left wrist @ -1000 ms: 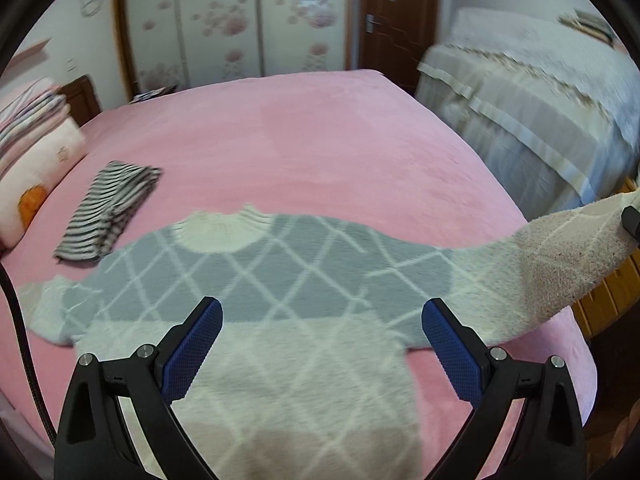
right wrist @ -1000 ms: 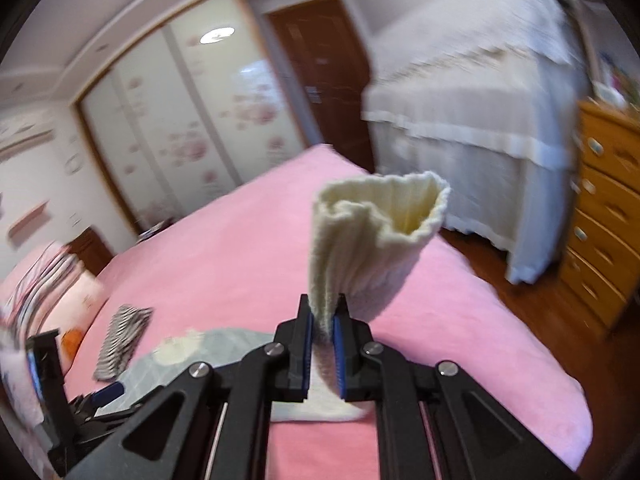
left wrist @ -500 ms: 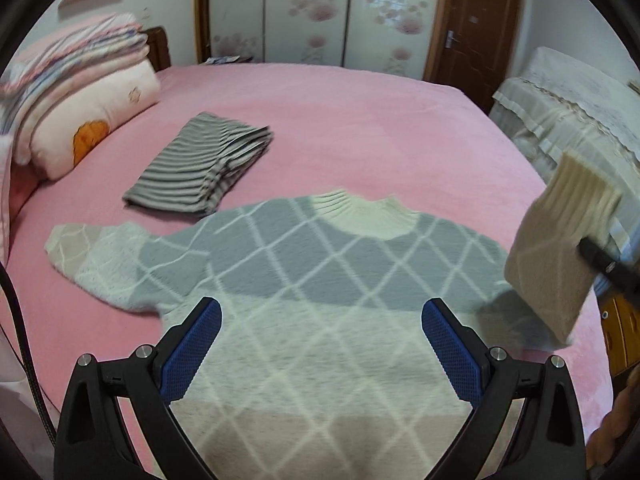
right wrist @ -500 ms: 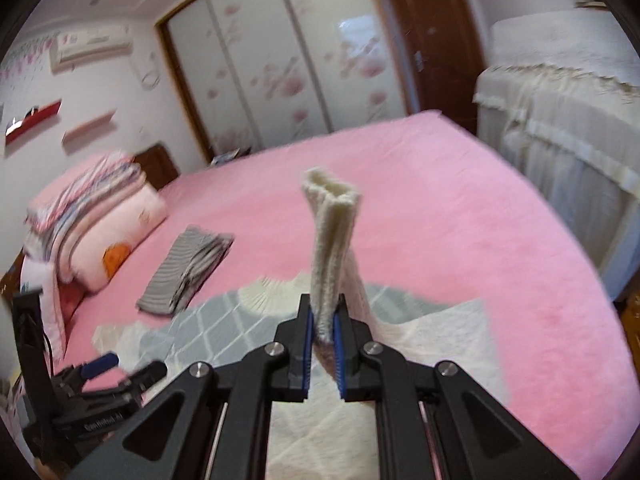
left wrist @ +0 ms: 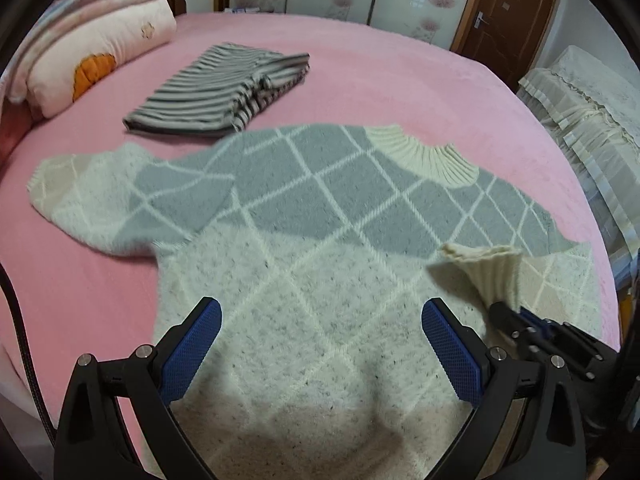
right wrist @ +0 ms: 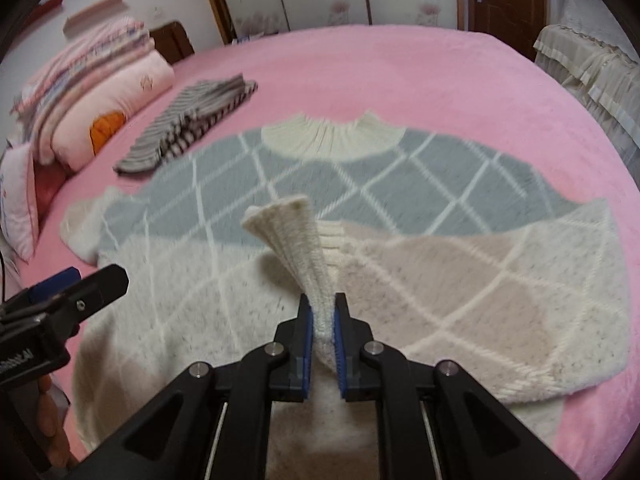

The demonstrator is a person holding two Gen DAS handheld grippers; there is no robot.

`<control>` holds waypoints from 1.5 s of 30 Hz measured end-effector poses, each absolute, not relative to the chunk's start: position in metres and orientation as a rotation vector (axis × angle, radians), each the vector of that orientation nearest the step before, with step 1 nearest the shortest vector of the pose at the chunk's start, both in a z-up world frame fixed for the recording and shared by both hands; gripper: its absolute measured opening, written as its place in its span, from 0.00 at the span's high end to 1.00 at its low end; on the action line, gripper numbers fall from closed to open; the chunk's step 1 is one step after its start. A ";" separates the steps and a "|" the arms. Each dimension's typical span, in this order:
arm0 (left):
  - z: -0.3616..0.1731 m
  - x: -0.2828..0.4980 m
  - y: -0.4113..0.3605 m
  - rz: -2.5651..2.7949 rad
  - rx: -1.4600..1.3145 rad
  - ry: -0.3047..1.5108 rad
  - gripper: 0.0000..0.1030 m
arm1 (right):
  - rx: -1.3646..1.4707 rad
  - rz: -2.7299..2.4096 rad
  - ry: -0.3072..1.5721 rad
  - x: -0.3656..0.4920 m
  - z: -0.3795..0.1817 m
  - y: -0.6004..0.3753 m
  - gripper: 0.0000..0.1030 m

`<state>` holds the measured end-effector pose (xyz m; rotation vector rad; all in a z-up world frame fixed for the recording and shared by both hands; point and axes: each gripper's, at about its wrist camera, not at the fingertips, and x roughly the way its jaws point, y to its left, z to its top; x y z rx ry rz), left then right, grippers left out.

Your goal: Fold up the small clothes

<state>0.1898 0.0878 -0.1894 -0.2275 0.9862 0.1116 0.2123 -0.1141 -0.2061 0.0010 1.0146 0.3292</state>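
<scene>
Right wrist, cuff (right wrist: 298, 240) between right tongs (right wrist: 322, 332)

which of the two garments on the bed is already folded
The striped garment near the pillow is folded into a compact stack; the diamond-pattern sweater lies spread out, one cuff pinched in the right tongs.

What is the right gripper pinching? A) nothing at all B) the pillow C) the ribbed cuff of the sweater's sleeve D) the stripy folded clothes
C: the right gripper is shut on the cream ribbed cuff, with the sleeve brought across the sweater; the striped folded garment and the pillow lie untouched farther up the bed.
</scene>
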 end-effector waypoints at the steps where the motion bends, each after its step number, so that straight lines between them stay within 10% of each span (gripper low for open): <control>1: -0.190 0.191 0.087 0.101 -0.229 0.991 0.03 | -0.003 0.328 1.015 0.211 -0.207 -0.113 0.85; 7: -0.191 0.197 0.079 -0.011 -0.284 1.026 0.03 | -0.010 0.349 0.992 0.195 -0.197 -0.117 0.62; 23: -0.206 0.235 0.034 -0.219 -0.550 1.153 0.04 | 0.028 0.218 0.939 0.130 -0.182 -0.198 0.61; 31: -0.232 0.259 0.002 -0.247 -0.631 1.247 0.49 | 0.149 0.143 0.959 0.128 -0.189 -0.246 0.61; 33: -0.231 0.261 -0.005 -0.223 -0.590 1.238 0.92 | 0.164 0.136 0.957 0.128 -0.191 -0.251 0.61; 45: -0.131 0.270 0.012 -0.210 -0.278 0.943 0.92 | 0.135 0.043 0.919 0.139 -0.189 -0.276 0.61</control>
